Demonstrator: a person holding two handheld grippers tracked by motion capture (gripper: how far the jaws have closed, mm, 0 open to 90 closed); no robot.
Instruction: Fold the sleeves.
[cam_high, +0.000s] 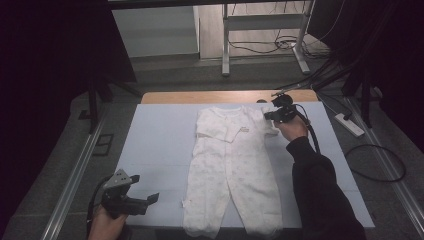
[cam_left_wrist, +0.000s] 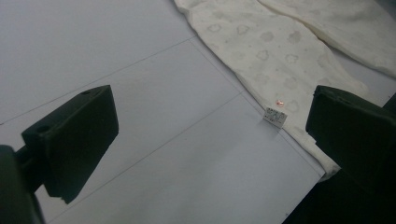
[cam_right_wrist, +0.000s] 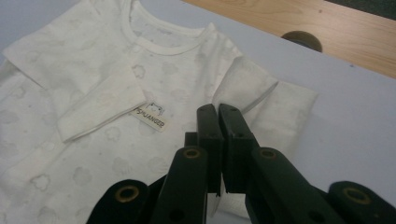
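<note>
A white baby onesie (cam_high: 232, 165) lies flat on a pale blue mat (cam_high: 155, 145), neck at the far end and legs toward me. One sleeve is folded across the chest (cam_right_wrist: 98, 107), beside a small brand label (cam_right_wrist: 152, 116). My right gripper (cam_high: 267, 116) hovers at the other sleeve (cam_right_wrist: 285, 100), and its jaws (cam_right_wrist: 219, 112) are pressed together; I see no fabric pinched between them. My left gripper (cam_high: 145, 189) rests low at the near left of the mat. Its jaws (cam_left_wrist: 212, 112) stand wide open over bare mat next to the leg hem and a care tag (cam_left_wrist: 275, 116).
A wooden table edge (cam_high: 210, 96) shows beyond the mat, with a dark round hole (cam_right_wrist: 302, 39) near the right gripper. Metal rails run along both sides. A table frame (cam_high: 226, 45), cables and a power strip (cam_high: 349, 125) are on the floor behind.
</note>
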